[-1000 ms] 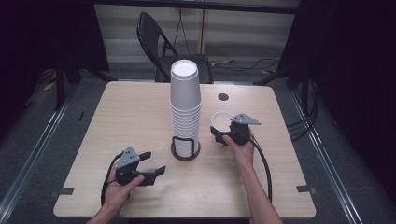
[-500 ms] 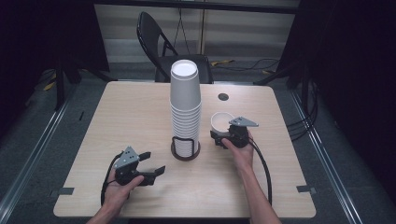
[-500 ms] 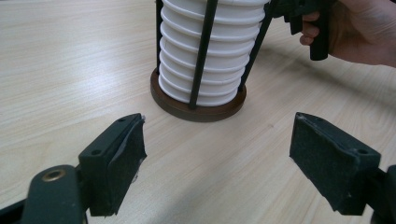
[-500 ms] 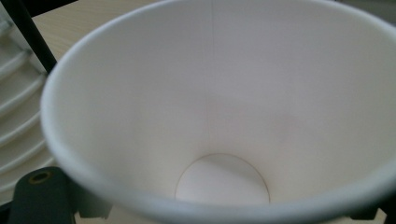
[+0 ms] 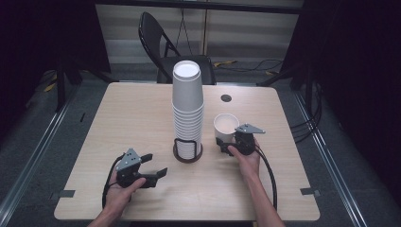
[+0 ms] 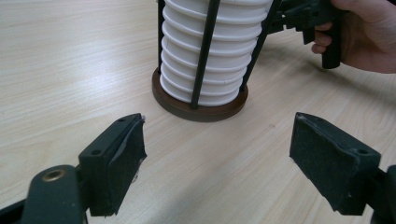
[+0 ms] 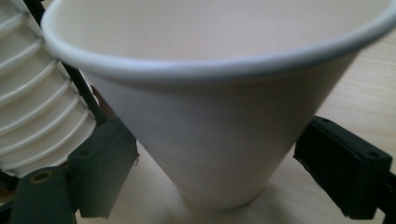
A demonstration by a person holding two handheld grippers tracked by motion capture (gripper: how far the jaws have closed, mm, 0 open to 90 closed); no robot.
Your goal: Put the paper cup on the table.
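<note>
Nearest the person, the left gripper (image 5: 150,169) rests low on the wooden surface (image 5: 142,113) at its front left, jaws spread wide with nothing between them; in the left gripper view they frame bare wood, with the stack's base ahead. A little farther in, to the right, the right gripper (image 5: 226,144) sits just right of the stack, its jaws spread on either side of a single white cup (image 5: 226,126) that stands upright on the surface; in the right gripper view the cup (image 7: 219,116) stands between the pads with a gap showing on each side, so it is not pinched. At centre, a tall stack (image 5: 187,106) of white cups rises upside down from a round brown holder (image 5: 187,153) with black upright rods. Beyond the far edge stands a black folding chair (image 5: 163,42).
</note>
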